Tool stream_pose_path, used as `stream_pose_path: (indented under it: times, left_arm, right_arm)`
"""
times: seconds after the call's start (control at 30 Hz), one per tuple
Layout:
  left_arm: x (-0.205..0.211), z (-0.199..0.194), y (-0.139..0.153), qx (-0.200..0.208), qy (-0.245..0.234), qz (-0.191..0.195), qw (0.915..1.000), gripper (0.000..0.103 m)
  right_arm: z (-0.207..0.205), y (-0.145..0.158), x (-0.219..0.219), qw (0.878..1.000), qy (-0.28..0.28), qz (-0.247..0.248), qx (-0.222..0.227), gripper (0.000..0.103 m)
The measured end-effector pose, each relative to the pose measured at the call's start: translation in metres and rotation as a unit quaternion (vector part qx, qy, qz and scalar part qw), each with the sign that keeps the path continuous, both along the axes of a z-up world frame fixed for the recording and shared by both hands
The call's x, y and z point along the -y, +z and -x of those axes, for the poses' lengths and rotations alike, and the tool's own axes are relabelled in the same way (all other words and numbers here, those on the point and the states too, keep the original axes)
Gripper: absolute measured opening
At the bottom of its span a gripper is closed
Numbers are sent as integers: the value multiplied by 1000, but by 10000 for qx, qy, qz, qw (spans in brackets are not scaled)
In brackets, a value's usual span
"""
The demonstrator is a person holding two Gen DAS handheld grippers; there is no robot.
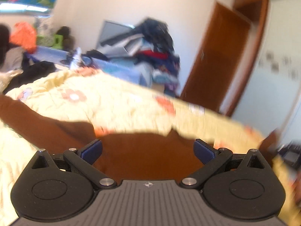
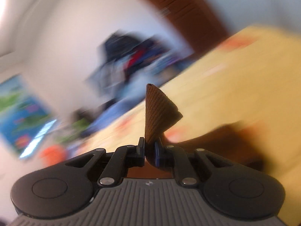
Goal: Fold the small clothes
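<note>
Right gripper [image 2: 149, 149] clamping ribbed brown knit garment [image 2: 160, 111] edge, lifting for fold above yellow floral quilt [image 2: 235, 71]; left gripper [image 1: 147, 150] spread wide, released, hovering over garment body on quilt.

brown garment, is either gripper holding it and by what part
The right gripper is shut on the brown garment, pinching a ribbed edge; which part cannot be told. The left gripper is open, holding nothing.

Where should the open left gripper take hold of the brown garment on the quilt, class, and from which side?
Judging by the left wrist view, the left gripper should pinch the brown garment at its far edge, coming straight ahead and down. That edge lies flat on the yellow quilt; the right gripper already clamps a ribbed corner.
</note>
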State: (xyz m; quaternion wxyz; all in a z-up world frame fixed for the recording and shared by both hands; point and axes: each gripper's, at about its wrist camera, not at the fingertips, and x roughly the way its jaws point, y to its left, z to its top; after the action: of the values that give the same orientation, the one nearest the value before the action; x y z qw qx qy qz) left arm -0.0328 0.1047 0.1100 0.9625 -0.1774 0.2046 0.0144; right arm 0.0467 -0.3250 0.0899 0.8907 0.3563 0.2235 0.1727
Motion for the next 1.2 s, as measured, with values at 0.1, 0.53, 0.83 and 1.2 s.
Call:
stream_pose_path:
  times: [0.1, 0.53, 0.83, 1.2]
  left_arm:
    - [-3, -2, 2, 50, 50, 146, 9999, 103]
    - [4, -55, -76, -1395, -578, 769, 9855, 103]
    - [12, -90, -95, -2158, -132, 263, 9760, 6]
    - [-39, -79, -77, -2237, 569, -827, 9695, 4]
  right_arm:
    - [-13, 0, -104, 9918, 1203, -428, -33, 38]
    - [-1, -27, -34, 9978, 41, 87, -656, 74]
    - [-8, -61, 13, 9946, -391, 332, -907, 84]
    - [-46, -81, 12, 9843, -85, 736, -1602, 92]
